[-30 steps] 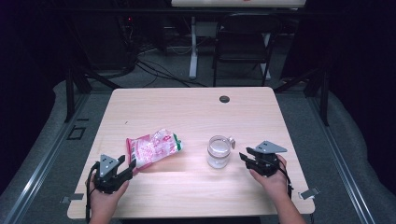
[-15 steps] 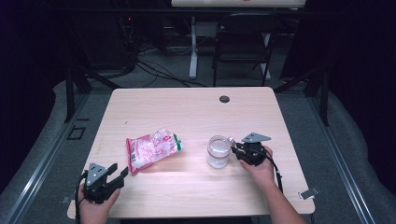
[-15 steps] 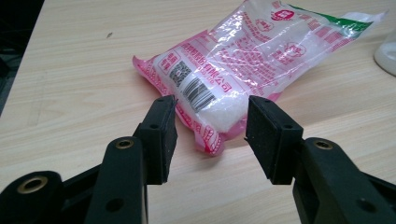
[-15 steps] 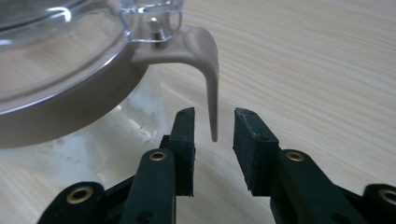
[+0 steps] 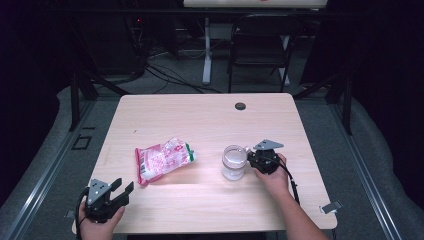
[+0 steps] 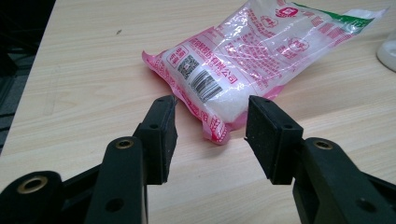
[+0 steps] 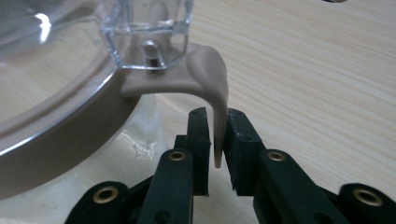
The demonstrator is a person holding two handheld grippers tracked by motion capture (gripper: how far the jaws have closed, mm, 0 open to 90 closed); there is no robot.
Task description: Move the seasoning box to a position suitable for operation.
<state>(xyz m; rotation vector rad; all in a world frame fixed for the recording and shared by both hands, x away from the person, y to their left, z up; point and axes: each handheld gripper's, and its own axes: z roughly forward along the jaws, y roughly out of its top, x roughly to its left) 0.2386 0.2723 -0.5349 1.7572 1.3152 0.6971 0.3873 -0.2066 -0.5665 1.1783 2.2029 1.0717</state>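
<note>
A clear glass jar (image 5: 234, 161) with a beige-rimmed lid (image 7: 56, 116) stands right of the table's middle. My right gripper (image 5: 249, 159) is at its right side. Its jaws have just been closing and now pinch the lid's beige tab (image 7: 215, 84), which hangs between the pads of the right gripper (image 7: 217, 140). A pink and clear bag of white grains (image 5: 162, 159) lies flat left of the jar. My left gripper (image 5: 122, 187) hovers open at the front left corner. In the left gripper view it (image 6: 210, 135) points at the bag (image 6: 243, 60) without touching it.
The light wooden table (image 5: 200, 120) has a small black grommet (image 5: 240, 106) near its far edge. A dark chair (image 5: 260, 50) and cables stand on the floor behind it. The jar's base (image 6: 388, 51) shows at the right edge of the left gripper view.
My right gripper moved left up to the jar and its jaws narrowed around the lid tab. My left gripper drew back from the bag toward the front left corner.
</note>
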